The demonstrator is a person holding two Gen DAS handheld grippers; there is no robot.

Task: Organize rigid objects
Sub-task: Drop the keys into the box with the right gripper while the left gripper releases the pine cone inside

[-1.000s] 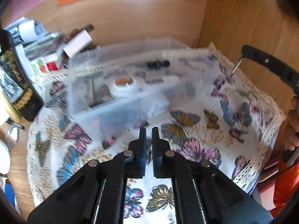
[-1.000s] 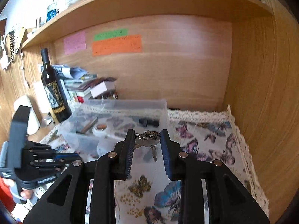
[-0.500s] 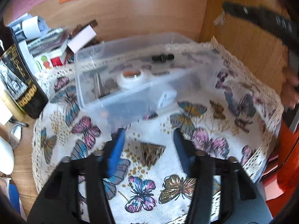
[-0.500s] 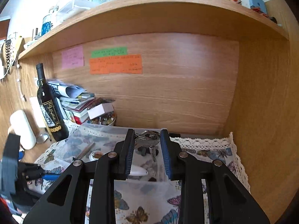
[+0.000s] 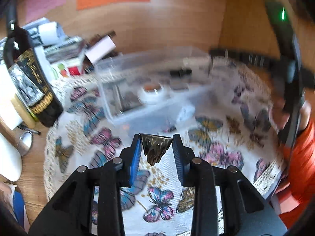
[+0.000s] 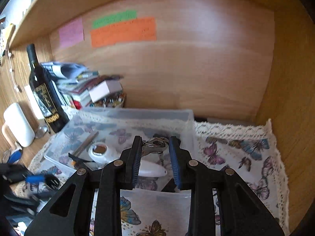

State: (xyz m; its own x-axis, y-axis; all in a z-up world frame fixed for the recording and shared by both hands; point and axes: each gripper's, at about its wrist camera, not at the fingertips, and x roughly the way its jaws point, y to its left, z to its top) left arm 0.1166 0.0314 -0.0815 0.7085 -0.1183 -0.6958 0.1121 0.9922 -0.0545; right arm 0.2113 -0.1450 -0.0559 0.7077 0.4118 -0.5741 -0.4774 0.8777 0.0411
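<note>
Two grippers [image 5: 157, 140] [image 6: 155, 143] (left closing), each loaded.

Left wrist camera looks steeply down, close over the butterfly cloth [image 5: 222, 157]; right wrist camera faces the wooden back wall [image 6: 196, 68]. Both catch the clear bin [image 6: 137, 116], though the left view blurs badly.

You have a small dark bronze-coloured metal piece, cone-shaped with a scalloped pointed end [image 5: 154, 147], wide end away from you, spanning the gap between the blue pads. Your silver key bunch on a metal ring [image 6: 155, 145] hangs above the clear plastic storage box [image 6: 137, 116]. That box sits open on the butterfly cloth; inside lie a white tape roll [image 6: 100, 153], a white oval piece [image 6: 151, 170] and a thin stick.
</note>
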